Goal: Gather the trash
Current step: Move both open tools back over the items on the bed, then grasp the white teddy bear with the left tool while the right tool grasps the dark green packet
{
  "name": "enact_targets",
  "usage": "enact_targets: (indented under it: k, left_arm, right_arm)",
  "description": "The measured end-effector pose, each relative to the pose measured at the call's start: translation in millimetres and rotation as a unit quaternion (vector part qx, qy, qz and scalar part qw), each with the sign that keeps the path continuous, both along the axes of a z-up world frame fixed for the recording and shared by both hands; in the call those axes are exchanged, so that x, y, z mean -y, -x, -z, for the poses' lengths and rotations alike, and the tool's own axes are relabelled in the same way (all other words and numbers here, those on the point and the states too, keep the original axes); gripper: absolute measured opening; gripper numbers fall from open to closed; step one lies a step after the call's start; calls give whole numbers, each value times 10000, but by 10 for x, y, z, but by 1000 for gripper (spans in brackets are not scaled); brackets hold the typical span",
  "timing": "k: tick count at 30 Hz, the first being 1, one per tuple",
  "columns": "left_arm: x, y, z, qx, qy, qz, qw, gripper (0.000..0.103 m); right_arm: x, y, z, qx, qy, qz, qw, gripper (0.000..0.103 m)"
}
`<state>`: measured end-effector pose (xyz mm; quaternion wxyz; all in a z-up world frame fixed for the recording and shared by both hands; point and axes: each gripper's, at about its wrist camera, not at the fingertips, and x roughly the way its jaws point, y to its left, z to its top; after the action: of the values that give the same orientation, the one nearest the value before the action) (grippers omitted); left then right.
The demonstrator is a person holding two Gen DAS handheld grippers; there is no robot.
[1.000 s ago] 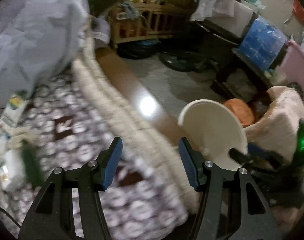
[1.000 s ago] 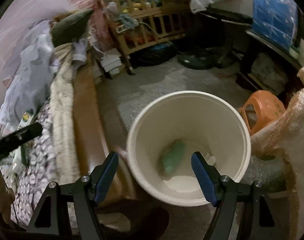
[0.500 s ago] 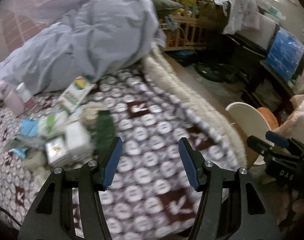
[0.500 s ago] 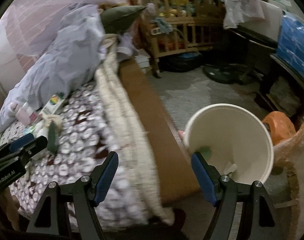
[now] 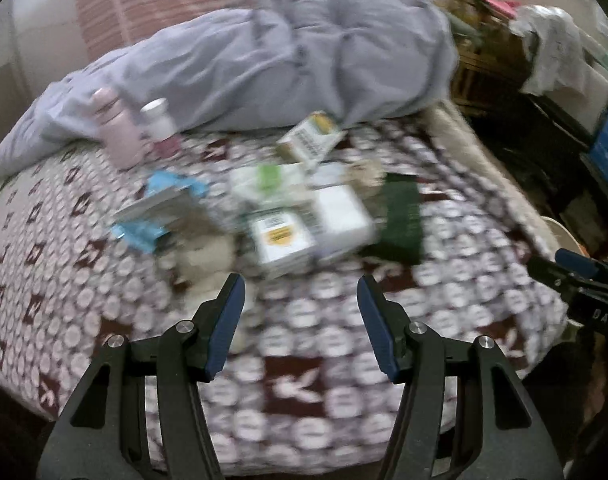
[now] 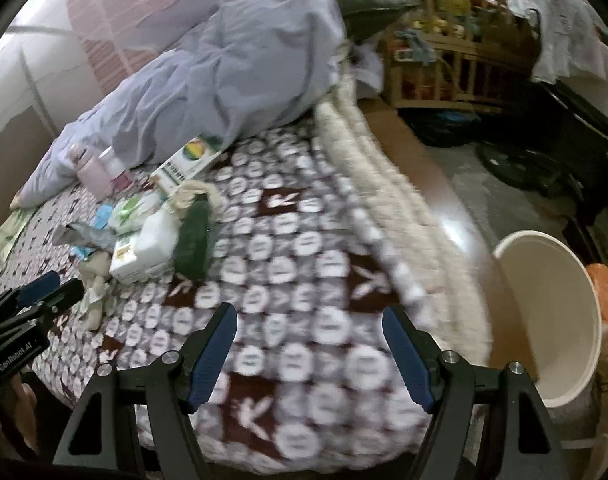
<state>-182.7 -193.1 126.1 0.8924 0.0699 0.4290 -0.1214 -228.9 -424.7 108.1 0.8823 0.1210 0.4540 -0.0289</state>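
The left gripper (image 5: 300, 304) hangs over the bed's brown-and-white patterned blanket (image 5: 304, 392), its 2 blue-padded jaws apart and empty. Just beyond them lies the trash: a white cardboard box with a yellow label (image 5: 304, 228), a dark green flat packet (image 5: 402, 220), blue plastic wrappers (image 5: 151, 216) and crumpled tissue (image 5: 199, 256). The right gripper (image 6: 310, 342), also apart and empty, hovers over the blanket nearer the bed's edge, with the cream plastic bucket (image 6: 560, 320) on the floor to its right.
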Motion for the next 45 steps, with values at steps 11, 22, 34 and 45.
enact_targets:
  k: [11,22,34,45]
  left_arm:
    - [-847,-229,226,-198,568,-822,9948,57]
    - [-916,-619,637,-764,1172,-743,9874,57]
    - [-683,-727,795,-928,800,-467,9914,31]
    - [-627,-535,353,-865,1246,-55,9884,5]
  right_arm:
    - [-452,-502,109,-100,-226,-329,9992,73]
    - [-710,-1054,314,-224,-342,-490,9980,73]
    - [-771,-1205,504,-223,-559,-678,9959,19]
    - [-653,-876,160,186,-525,-798,9953,15]
